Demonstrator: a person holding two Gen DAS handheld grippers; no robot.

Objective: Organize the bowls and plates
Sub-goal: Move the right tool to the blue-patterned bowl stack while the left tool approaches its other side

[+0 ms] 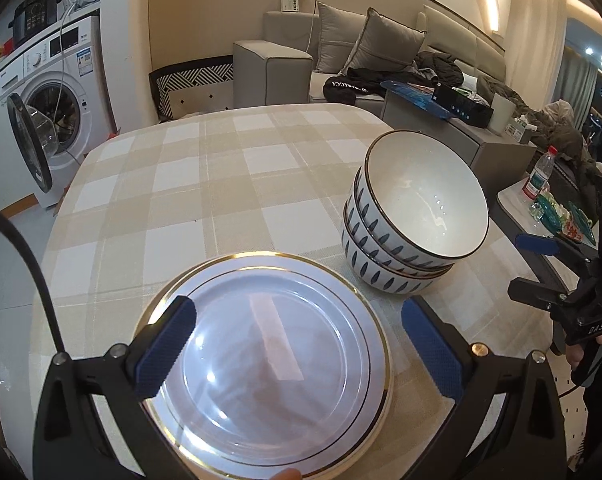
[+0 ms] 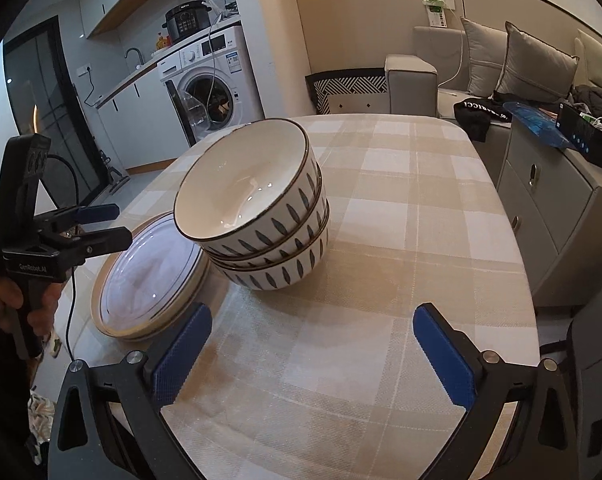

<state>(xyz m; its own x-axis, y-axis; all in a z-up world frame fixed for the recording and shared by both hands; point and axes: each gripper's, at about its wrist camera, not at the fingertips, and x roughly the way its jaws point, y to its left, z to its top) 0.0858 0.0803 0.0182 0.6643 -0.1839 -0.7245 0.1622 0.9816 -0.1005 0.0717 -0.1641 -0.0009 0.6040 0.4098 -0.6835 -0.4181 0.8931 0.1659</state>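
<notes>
Stack of plates (image 1: 261,364) flat on the checked worktop (image 1: 205,184), near its front edge; stack of three bowls (image 1: 413,216) just beside the plates, toward the sofa side, leaning a little. Left tongs (image 1: 297,344) spread wide over the plates, pads clear of the rim, nothing clamped. Right tongs (image 2: 309,356) likewise apart above bare cloth, short of the bowls, empty. Both piles apparently sorted. Best now: lift straight away from the plates, no brushing of rims, no nudge to the tilted bowls.
</notes>
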